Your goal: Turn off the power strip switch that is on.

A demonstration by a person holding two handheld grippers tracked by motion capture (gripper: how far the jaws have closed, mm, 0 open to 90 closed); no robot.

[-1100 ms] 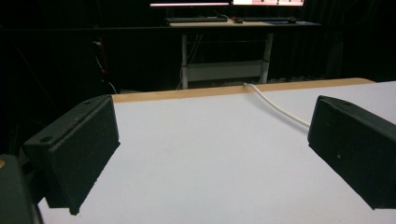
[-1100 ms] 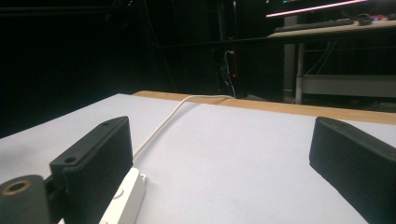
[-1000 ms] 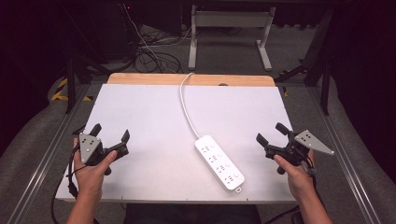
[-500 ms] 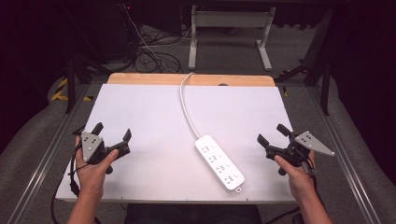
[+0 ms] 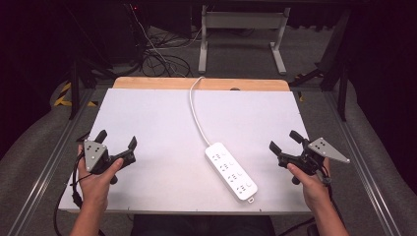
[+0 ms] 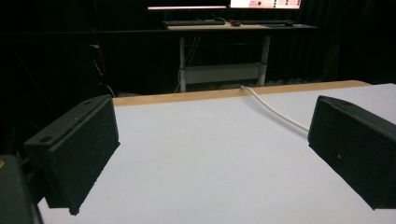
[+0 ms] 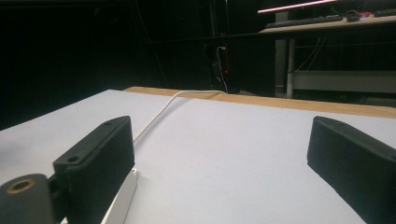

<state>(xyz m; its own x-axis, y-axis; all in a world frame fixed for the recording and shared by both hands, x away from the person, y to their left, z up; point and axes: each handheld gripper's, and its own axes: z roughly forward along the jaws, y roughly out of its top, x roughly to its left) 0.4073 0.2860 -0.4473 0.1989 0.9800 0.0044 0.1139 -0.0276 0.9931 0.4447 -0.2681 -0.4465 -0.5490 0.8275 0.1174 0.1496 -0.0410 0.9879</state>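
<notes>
the left tool (image 5: 117, 145) and right tool (image 5: 285, 144) are held wide and empty at opposite bench (image 5: 147, 118) edges, seemingly at rest. between them, nearer the right tool, a white power strip (image 5: 231, 170) is laid diagonally, its cord (image 5: 194, 110) trailed off the far edge, probably toward a socket.

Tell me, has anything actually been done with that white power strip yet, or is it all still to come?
Nothing looks done yet. The power strip lies flat on the white table, its cord running off the far edge. In hand: nothing; the left gripper and right gripper are both open, apart from the strip on either side. Whatever the job is, it's all left.
</notes>
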